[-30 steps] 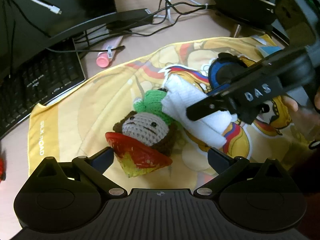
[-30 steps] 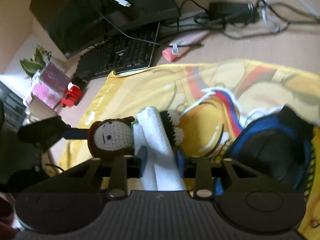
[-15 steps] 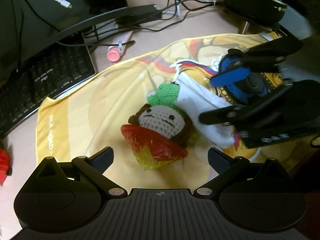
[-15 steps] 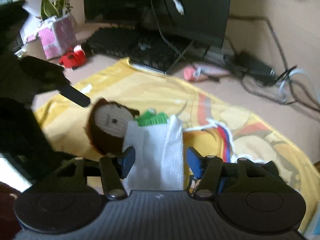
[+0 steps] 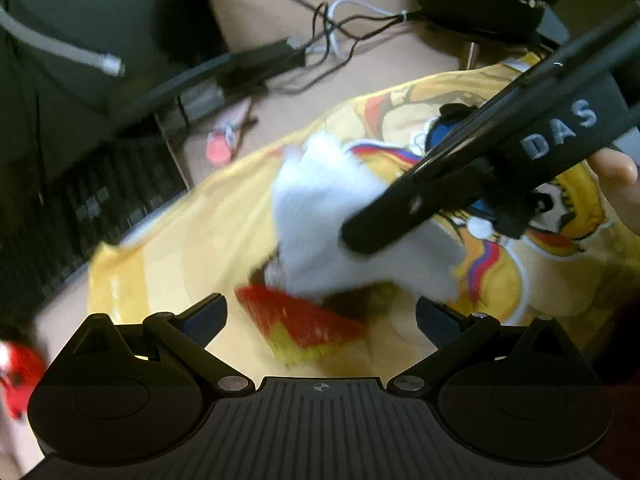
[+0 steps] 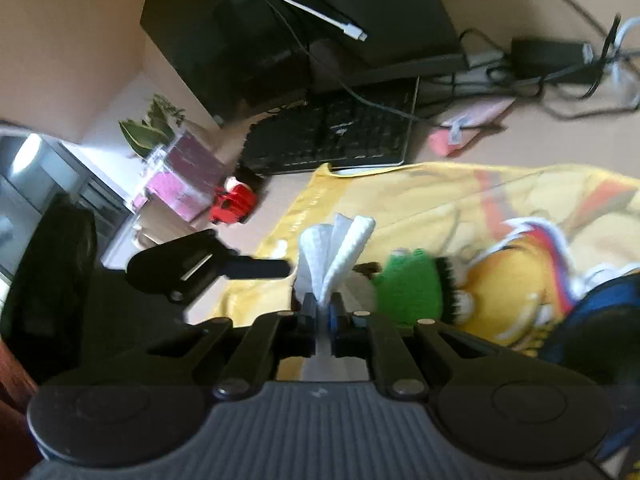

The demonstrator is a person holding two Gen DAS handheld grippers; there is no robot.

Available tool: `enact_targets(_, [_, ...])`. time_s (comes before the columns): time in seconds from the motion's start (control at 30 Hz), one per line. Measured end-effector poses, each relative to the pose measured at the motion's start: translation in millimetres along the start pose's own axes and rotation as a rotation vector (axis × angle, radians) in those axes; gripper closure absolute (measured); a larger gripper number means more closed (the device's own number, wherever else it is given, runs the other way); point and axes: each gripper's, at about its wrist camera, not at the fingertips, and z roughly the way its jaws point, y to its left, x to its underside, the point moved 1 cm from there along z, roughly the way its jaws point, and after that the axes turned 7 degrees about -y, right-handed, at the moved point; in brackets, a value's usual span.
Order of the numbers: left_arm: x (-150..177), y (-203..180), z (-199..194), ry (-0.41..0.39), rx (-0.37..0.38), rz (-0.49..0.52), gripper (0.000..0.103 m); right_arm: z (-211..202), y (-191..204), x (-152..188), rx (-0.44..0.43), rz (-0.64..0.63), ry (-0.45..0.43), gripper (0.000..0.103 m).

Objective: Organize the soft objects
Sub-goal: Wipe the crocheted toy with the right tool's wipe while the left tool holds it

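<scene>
The white cloth (image 6: pixel 334 256) was a folded, waffle-textured piece, its layers fanning out above the pinch point; in the left wrist view it appeared blurred, draped over the crocheted doll (image 5: pixel 348 300). The right tongs (image 6: pixel 321 318) were closed tight on the cloth's lower edge, pads pressing it from both sides. The left tongs (image 5: pixel 320 312) stood wide apart and held nothing; the red and yellow plush piece (image 5: pixel 304 326) lay between its fingers without contact. The doll's green crocheted part (image 6: pixel 408 286) lay just beside the gripped cloth. All rested on a yellow printed towel (image 6: pixel 420 196) spread on the table (image 6: pixel 520 140). Beyond the towel lay a black keyboard (image 6: pixel 332 140), a pink tube (image 6: pixel 468 130) and a monitor (image 6: pixel 296 20).
</scene>
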Motion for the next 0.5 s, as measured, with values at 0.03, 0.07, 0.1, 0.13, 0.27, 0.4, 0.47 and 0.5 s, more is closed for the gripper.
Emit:
enact_targets(0.03, [0.5,-4.8,2.5,-0.019,-0.023,0.055,0.000,5.3,-0.6,1.9,0.048,-0.026,0.009,0.096])
enact_targets(0.07, [2.0,-9.9,5.9,-0.034,-0.053,0.115,0.000,9.2,-2.2,3.9,0.093,-0.044,0.017,0.096])
enact_targets(0.1, [4.4,-15.6,10.1,-0.042,-0.084,0.182,0.000,9.7,-6.6,6.4,0.133,-0.045,0.023,0.096])
enact_targets(0.13, [7.4,-21.5,13.5,-0.049,-0.107,0.251,0.000,10.2,-11.1,8.9,0.173,-0.046,0.030,0.096])
enact_targets(0.27, [19.3,-40.4,17.8,-0.102,-0.136,0.460,0.000,-1.9,-32.4,11.8,0.273,0.003,0.006,0.096])
enact_targets(0.4, [22.5,-42.2,19.0,-0.148,-0.113,0.497,0.001,-19.3,-48.1,4.9,0.306,0.057,-0.044,0.096])
enact_targets(0.47, [18.9,-32.0,21.5,-0.139,-0.091,0.419,0.011,-26.3,-51.2,1.9,0.310,0.071,-0.069,0.096])
enact_targets(0.5, [16.1,-22.1,23.9,-0.128,-0.074,0.338,0.023,-29.5,-52.2,0.7,0.310,0.076,-0.079,0.096])
